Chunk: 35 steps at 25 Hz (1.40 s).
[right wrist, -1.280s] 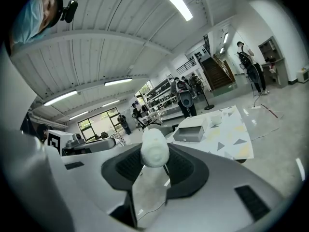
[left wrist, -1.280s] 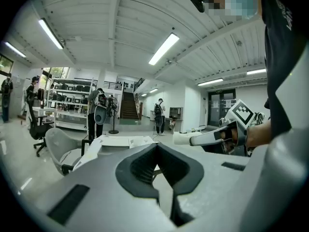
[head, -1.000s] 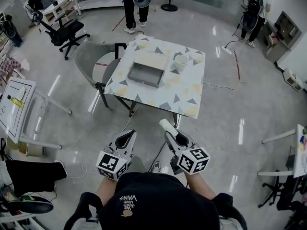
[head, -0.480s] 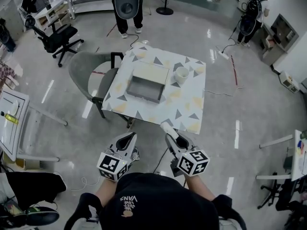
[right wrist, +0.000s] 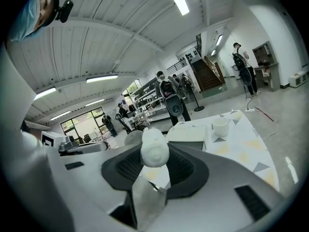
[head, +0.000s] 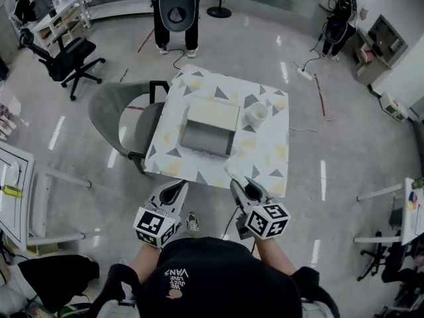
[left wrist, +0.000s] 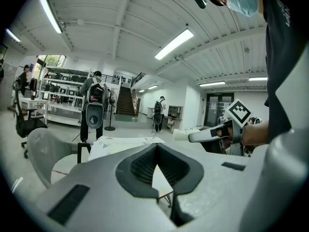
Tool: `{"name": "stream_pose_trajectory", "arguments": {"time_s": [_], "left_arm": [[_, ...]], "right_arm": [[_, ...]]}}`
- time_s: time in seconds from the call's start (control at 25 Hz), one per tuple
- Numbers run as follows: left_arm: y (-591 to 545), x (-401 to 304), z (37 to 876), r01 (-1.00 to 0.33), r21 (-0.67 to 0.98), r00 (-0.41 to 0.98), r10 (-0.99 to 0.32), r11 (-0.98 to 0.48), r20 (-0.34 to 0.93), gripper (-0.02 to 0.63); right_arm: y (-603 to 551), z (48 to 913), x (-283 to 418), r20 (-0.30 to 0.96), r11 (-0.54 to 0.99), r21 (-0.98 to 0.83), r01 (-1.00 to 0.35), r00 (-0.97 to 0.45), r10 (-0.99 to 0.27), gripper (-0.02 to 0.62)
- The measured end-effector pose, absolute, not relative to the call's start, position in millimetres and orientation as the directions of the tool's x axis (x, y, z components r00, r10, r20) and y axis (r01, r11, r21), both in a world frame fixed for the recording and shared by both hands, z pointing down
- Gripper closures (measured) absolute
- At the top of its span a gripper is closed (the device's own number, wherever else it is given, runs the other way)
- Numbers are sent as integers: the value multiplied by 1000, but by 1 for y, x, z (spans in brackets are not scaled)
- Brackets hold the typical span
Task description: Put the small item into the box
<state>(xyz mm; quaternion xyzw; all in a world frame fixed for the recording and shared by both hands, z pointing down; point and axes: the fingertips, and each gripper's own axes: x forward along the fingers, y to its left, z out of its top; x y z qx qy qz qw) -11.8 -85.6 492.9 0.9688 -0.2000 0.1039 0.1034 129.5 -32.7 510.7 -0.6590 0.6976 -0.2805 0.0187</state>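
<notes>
a small white roll (right wrist: 154, 149) is gripped between the jaws of the right claw (head: 240, 184), with its rounded end sticking out past the tips. the left claw (left wrist: 155, 147) is held closed, tips together, and nothing is caught between them. both claws are held side by side in front of the person, at the near edge of the table (head: 265, 159); in the head view the roll is seen against that edge. an open grey box (head: 207, 140) is set near the middle of the table's patterned cloth, well apart from the roll. a white cup (head: 257, 114) is placed just beside the box on its right. a grey chair (head: 116, 108) is seen at the table's left side.
</notes>
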Motion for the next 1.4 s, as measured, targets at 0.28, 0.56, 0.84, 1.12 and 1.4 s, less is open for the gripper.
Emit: {"name": "stream_pose_trajectory", "arguments": {"time_s": [0.28, 0.56, 0.84, 1.12, 1.4], "left_arm": [[-132, -16, 503, -361, 152, 914, -316, -920, 256, 600], [-152, -5, 514, -344, 156, 917, -295, -926, 269, 600], [-187, 9, 522, -406, 195, 898, -350, -893, 267, 600], [-221, 24, 535, -491, 191, 854, -427, -850, 298, 600], [-246, 26, 544, -580, 193, 800, -508, -792, 318, 600]], "right_arm": [[-73, 514, 126, 349, -73, -387, -919, -73, -934, 466], [-100, 530, 140, 391, -99, -364, -926, -56, -919, 466], [-139, 554, 159, 441, -71, -336, -939, -90, -893, 466], [-187, 591, 179, 525, -13, -286, -958, -145, -839, 468], [-232, 639, 186, 608, 58, -260, -964, -210, -766, 466]]}}
